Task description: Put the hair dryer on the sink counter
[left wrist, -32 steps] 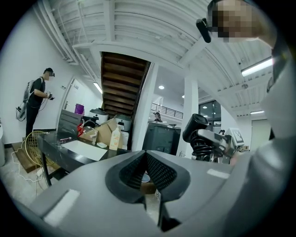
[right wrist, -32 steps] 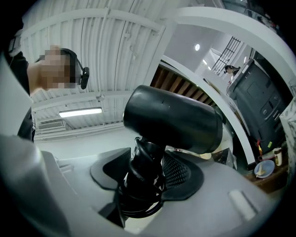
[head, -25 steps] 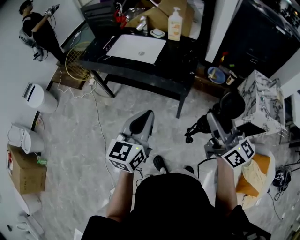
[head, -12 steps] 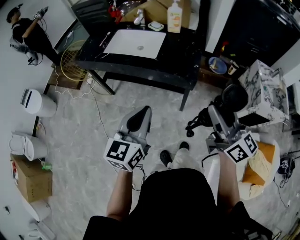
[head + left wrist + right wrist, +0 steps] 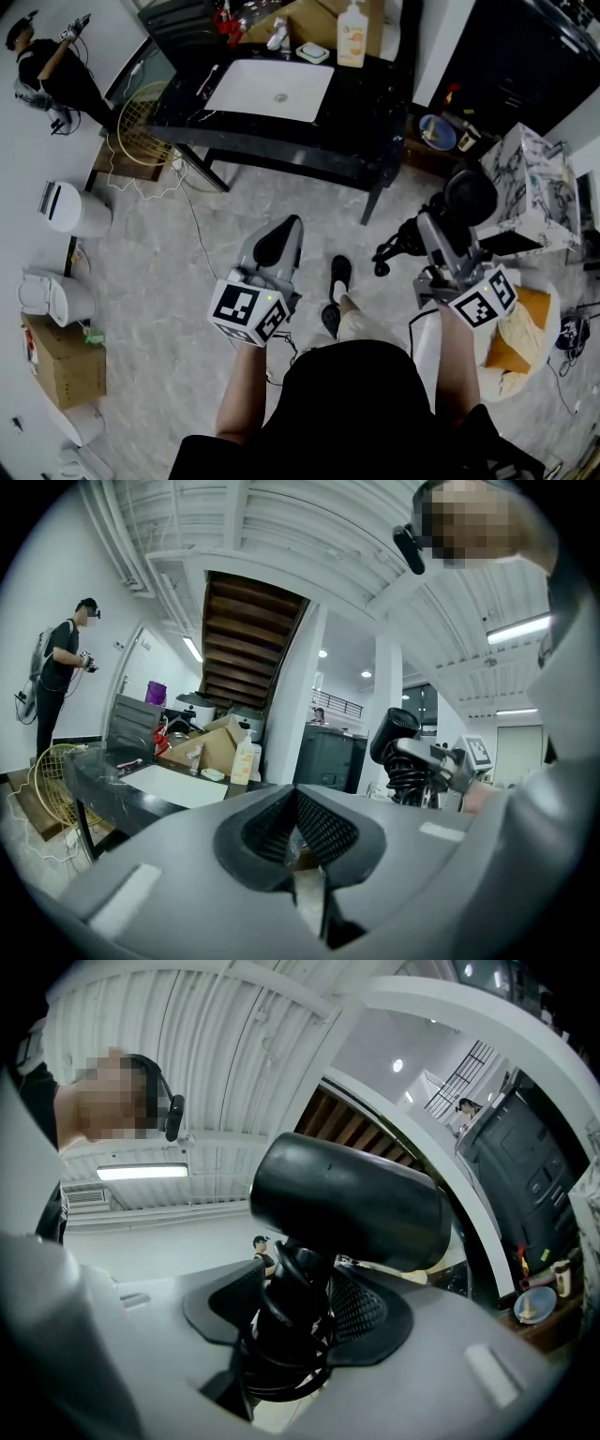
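Observation:
The black hair dryer is upright in my right gripper, which is shut on its handle with the cord coiled round it. In the right gripper view the dryer's barrel fills the middle and the wrapped handle sits between the jaws. The left gripper is shut with nothing in it and hangs over the marble floor. The black sink counter with its white basin stands ahead of both grippers. From the left gripper view I see the counter and the hair dryer at right.
A soap bottle and a cardboard box stand at the counter's back. A wire basket and a person are far left. White bins, a box, a marbled cabinet and an orange cloth flank me.
The person carrying the grippers has stepped forward, one shoe now ahead on the floor. Both grippers keep their pose, and the dryer stays in the right one.

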A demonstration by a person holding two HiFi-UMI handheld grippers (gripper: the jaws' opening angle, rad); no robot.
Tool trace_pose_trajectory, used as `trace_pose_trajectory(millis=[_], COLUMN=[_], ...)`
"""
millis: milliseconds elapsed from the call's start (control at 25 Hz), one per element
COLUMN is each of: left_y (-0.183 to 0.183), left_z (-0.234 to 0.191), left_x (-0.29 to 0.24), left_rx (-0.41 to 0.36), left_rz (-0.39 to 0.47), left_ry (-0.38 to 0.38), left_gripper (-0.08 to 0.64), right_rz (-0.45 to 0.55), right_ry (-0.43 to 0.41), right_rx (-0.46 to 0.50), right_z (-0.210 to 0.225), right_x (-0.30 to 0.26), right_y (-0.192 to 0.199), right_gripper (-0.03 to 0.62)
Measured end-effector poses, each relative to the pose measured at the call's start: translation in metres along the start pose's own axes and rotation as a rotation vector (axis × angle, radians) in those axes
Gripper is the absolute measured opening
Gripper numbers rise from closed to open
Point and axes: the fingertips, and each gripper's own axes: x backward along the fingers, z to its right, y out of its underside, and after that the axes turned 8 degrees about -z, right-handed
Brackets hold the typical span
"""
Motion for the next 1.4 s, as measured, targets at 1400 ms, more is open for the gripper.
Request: trace_pose_trajectory(millis=[1400], left_y=[-0.078], left_z=[-0.101], left_x=[-0.145], left_rx=[-0.069], left_rz=[-0.006], left_ry=[0.048], left_gripper=[0.000], right_rz=[-0.005], right_ry=[0.026], right_rx=[-0.017], right_z=[0.117], right_x=[-0.162], right_y=[-0.028], right_gripper=[0.224])
